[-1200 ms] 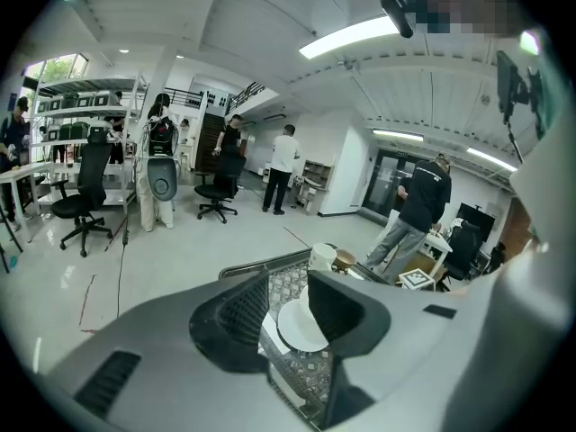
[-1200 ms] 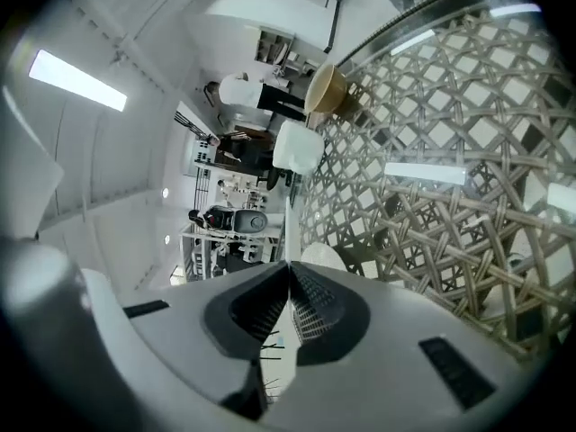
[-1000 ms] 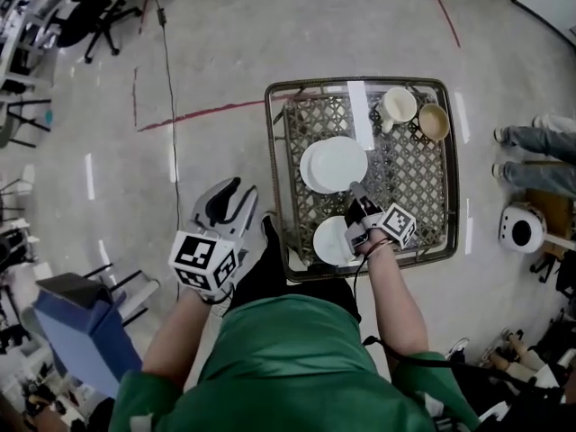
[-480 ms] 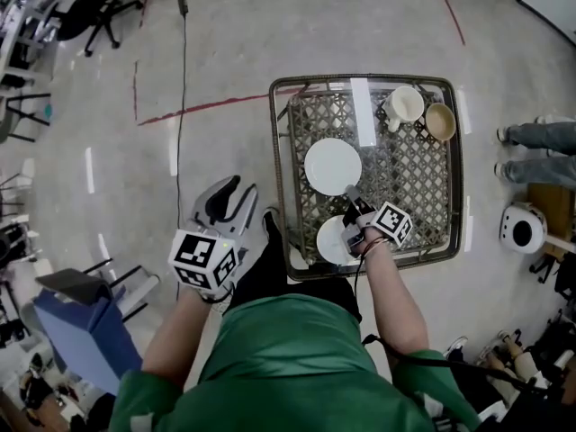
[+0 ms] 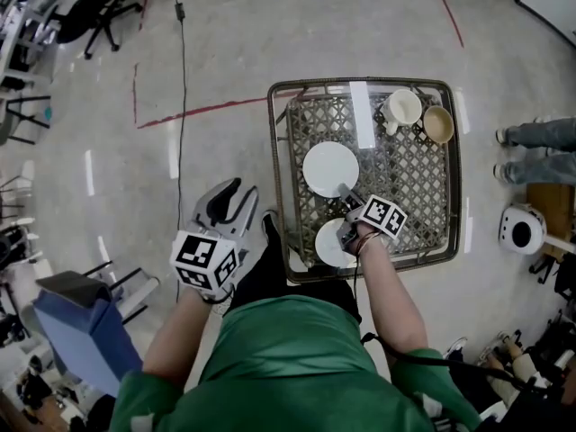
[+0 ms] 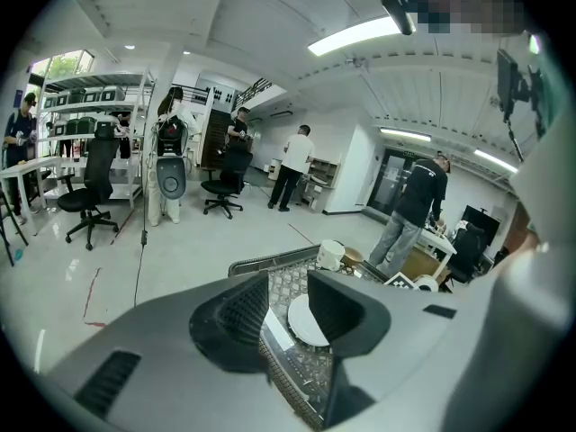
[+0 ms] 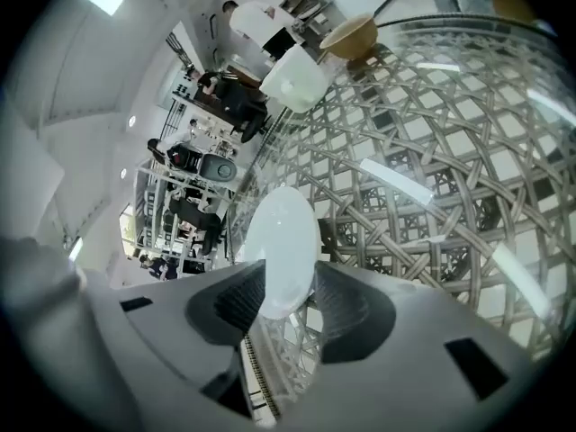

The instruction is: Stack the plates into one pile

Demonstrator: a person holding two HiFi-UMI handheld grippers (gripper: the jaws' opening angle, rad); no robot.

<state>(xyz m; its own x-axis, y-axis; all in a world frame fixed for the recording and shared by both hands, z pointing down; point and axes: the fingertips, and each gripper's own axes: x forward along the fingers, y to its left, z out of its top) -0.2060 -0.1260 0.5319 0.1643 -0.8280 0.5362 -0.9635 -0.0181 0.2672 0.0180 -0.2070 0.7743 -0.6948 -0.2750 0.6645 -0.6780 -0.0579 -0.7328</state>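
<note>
Two white plates lie apart on a lattice-topped table [image 5: 414, 178]. The far plate [image 5: 328, 167] [image 7: 281, 232] has its near rim between the jaws of my right gripper [image 5: 344, 190] [image 7: 290, 282], which are opening, with a gap beside the rim. The near plate [image 5: 326, 241] sits at the table's front edge, partly hidden under my right hand. My left gripper [image 5: 236, 192] [image 6: 288, 286] hangs open and empty over the floor left of the table; one plate [image 6: 306, 322] shows between its jaws in the distance.
A white mug [image 5: 399, 106] [image 7: 297, 75] and a tan bowl [image 5: 436, 122] [image 7: 353, 32] stand at the table's far right corner. A person's legs [image 5: 540, 138] and a small white machine [image 5: 520, 228] are right of the table. A blue seat [image 5: 76, 331] is at lower left.
The far plate has come down onto the table with my right gripper, which sank and rolled. Its jaws have parted from the rim. The left gripper has stayed put.
</note>
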